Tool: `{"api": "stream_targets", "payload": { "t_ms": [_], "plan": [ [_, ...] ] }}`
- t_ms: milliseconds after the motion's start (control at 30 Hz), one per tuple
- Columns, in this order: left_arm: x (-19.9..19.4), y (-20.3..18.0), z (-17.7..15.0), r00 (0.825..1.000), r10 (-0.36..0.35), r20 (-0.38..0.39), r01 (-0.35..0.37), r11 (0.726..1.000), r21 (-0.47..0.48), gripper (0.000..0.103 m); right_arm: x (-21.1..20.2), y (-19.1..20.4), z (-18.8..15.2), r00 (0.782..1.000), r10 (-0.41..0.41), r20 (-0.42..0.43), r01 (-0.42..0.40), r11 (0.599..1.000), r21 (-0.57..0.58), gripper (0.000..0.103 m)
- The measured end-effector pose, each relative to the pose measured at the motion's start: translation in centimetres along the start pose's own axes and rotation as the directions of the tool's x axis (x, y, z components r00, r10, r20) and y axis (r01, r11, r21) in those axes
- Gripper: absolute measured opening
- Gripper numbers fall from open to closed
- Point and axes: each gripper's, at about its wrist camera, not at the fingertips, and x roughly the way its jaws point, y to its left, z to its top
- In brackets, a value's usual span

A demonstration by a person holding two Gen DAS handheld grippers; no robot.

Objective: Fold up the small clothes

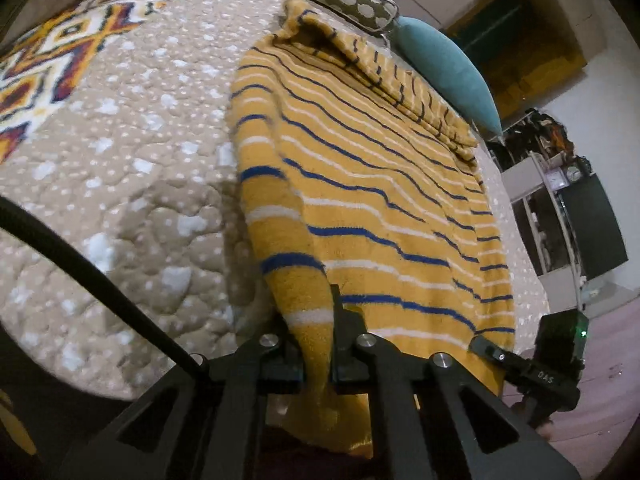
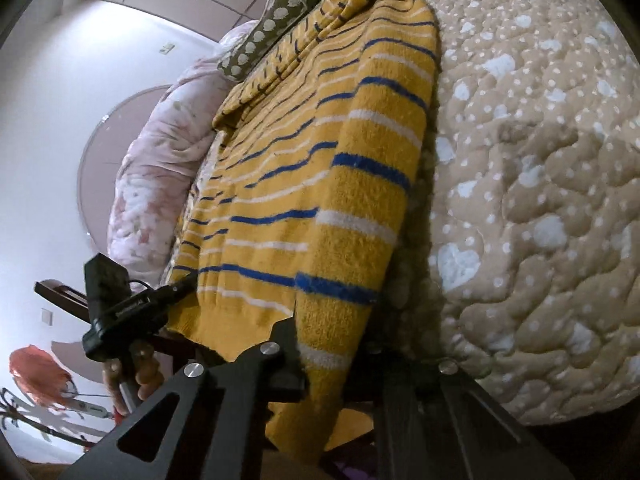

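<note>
The yellow striped sweater (image 1: 372, 200) lies flat on the beige quilted bedspread (image 1: 132, 168), its hem at the near edge of the bed. The left gripper (image 1: 316, 344) is clamped on one sleeve; the right gripper (image 2: 328, 356) is clamped on the other (each sleeve lies along a side edge). A teal pillow (image 1: 448, 68) lies just beyond the sweater.

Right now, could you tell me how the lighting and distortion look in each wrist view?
Left wrist view: dim, warm light; fisheye bends the bed into a dome, and the left gripper throws a shadow beside the striped sweater. Right wrist view: the wall is washed out bright, and the quilt in the foreground is soft.
</note>
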Motion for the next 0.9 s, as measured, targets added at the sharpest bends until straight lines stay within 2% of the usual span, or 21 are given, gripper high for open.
{"api": "stream_targets", "payload": {
  "t_ms": [67, 133, 267, 400, 467, 600, 733, 900],
  "plan": [
    [-1.6, -0.4, -0.4, 1.000, 0.017, 0.026, -0.018, 0.999, 0.028, 0.007, -0.9, 0.3, -0.2, 1.000, -0.018, -0.002, 0.018, 0.999, -0.040, 0.009],
    [-3.6, -0.8, -1.3, 0.999, 0.003, 0.051, -0.005, 0.999, 0.046, 0.007, -2.2, 0.8, -0.9, 1.000, -0.011, -0.008, 0.011, 0.997, -0.076, 0.008],
    [-5.4, -1.7, -3.9, 0.999, 0.000, 0.043, -0.003, 0.997, 0.079, 0.007, -4.2, 1.8, -2.9, 0.999, -0.014, -0.041, 0.008, 0.990, -0.143, 0.008],
    [-5.0, -1.6, -6.2, 0.999, 0.031, 0.013, -0.033, 0.995, 0.098, 0.007, -4.7, 2.5, -5.7, 0.994, -0.063, -0.087, 0.043, 0.977, -0.210, 0.008],
    [-4.2, -1.2, -6.1, 0.999, 0.033, -0.001, -0.033, 0.996, 0.081, 0.007, -4.5, 2.6, -6.1, 0.992, -0.087, -0.090, 0.064, 0.971, -0.229, 0.008],
    [-4.7, -1.3, -3.2, 0.999, 0.016, 0.033, -0.019, 0.997, 0.081, 0.007, -4.5, 3.8, -3.9, 0.995, -0.081, -0.055, 0.064, 0.964, -0.259, 0.009],
    [-5.2, -3.3, 2.3, 0.992, 0.017, 0.126, -0.031, 0.993, 0.114, 0.008, -5.3, 6.8, 1.3, 0.997, -0.045, 0.065, 0.063, 0.949, -0.310, 0.009],
    [-4.1, -6.1, 10.9, 0.978, 0.023, 0.207, -0.048, 0.992, 0.115, 0.008, -4.6, 10.3, 8.9, 0.971, -0.074, 0.227, 0.152, 0.926, -0.345, 0.009]
  ]
}}
